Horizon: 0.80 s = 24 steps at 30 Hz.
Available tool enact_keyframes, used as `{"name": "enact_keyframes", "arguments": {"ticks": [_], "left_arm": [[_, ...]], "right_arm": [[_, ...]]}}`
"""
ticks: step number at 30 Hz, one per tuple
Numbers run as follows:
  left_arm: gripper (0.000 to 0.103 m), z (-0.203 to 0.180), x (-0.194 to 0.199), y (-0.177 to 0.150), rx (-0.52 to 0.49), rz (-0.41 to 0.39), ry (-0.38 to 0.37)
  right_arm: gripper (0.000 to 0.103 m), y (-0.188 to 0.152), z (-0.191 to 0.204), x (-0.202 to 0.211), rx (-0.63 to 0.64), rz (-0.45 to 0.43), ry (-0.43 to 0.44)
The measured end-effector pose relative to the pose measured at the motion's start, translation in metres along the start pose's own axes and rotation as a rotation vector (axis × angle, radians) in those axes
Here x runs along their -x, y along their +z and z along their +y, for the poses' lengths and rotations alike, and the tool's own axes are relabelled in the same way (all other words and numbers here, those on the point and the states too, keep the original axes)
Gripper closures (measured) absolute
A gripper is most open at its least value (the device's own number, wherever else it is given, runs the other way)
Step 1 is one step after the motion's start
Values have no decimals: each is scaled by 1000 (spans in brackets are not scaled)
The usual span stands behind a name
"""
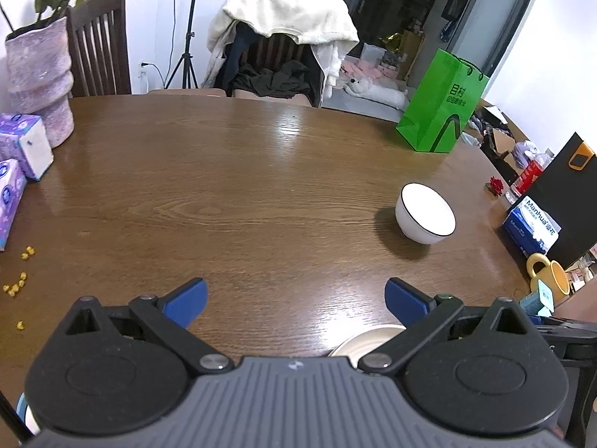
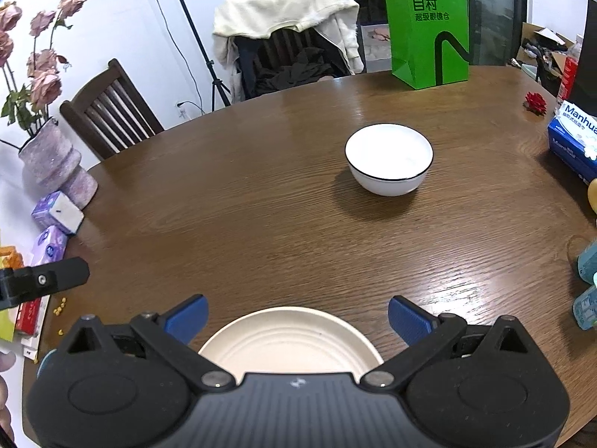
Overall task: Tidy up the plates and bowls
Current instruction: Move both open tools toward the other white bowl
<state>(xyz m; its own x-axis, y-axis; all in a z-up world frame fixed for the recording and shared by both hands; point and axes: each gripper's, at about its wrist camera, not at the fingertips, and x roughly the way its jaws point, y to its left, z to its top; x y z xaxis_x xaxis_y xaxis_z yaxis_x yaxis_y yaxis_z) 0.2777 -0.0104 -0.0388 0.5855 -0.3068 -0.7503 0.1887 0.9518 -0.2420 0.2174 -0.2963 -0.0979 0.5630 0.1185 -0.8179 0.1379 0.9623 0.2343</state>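
Bowl [image 2: 389, 158] mid-bench [image 2: 261, 216], plate [image 2: 291, 343] near edge, well apart, unstacked. Left tongs [image 1: 296, 300] and right tongs [image 2: 297, 317] both spread, empty. Task barely begun; stacking remains.

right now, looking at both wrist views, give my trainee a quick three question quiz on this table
1. True or false: the white bowl sits on the cream plate.
2. Which claw has the plate right below its open fingers? A) left claw B) right claw
3. Fill in: the tall bag at the table's far edge is ____ in colour.

Key: 1 false, the bowl stands apart on bare wood, farther out than the plate. 2 B. 3 green.
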Motion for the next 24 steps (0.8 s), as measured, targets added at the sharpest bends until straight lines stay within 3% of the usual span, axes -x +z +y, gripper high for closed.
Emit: {"name": "enact_keyframes", "arguments": {"ticks": [24], "left_arm": [[0, -50, -58, 29, -76, 37, -56]], "right_arm": [[0, 34, -46, -26, -62, -7, -55]]}}
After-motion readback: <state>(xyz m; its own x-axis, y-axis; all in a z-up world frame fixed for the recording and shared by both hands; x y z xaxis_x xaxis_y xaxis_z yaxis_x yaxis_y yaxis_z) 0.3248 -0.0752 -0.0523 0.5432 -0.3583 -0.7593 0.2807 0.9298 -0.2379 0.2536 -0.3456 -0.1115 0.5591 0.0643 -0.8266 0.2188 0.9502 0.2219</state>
